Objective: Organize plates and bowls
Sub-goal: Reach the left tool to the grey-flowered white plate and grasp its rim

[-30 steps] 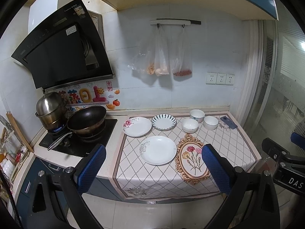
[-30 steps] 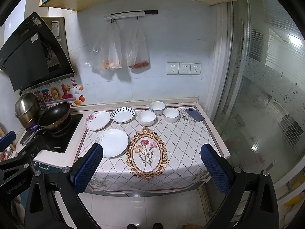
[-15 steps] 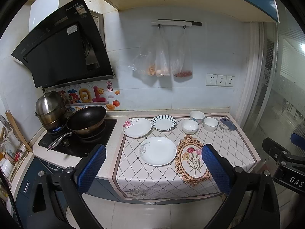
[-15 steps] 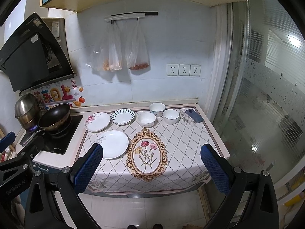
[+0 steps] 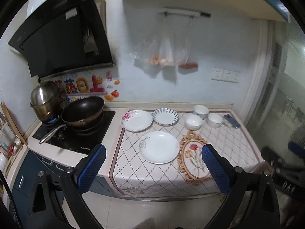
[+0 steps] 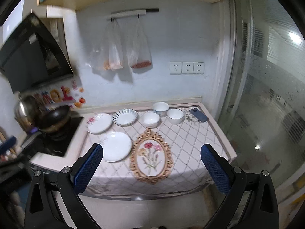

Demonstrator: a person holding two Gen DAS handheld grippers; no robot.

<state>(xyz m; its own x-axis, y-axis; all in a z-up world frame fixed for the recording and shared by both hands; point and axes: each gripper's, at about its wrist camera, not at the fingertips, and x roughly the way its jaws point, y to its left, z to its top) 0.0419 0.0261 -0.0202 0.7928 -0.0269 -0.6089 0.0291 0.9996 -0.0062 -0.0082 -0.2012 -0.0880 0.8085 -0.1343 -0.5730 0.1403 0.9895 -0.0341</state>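
Note:
Three plates lie on the patterned cloth: a plain white plate [image 5: 159, 147] [image 6: 115, 146] nearest me, a rose-printed plate [image 5: 136, 120] [image 6: 99, 123] behind it, and a blue-striped dish [image 5: 165, 116] [image 6: 125, 116]. Three white bowls [image 5: 193, 121] [image 5: 200, 111] [image 5: 214, 120] cluster at the back right; in the right wrist view they are the front bowl [image 6: 151, 119], the rear bowl [image 6: 161, 109] and the right bowl [image 6: 175, 116]. My left gripper [image 5: 153, 159] and right gripper [image 6: 151, 158] hang open in front of the counter, well short of the dishes, holding nothing.
A black wok [image 5: 83, 111] and a steel pot [image 5: 45, 98] sit on the cooktop at left. A phone [image 5: 231, 120] lies at the back right corner. Plastic bags [image 5: 167, 55] hang on the wall. A glass door [image 6: 266, 95] borders the right side.
Both grippers have moved forward toward the counter, so the dishes look larger and nearer. The fingers stay open and nothing on the cloth has shifted.

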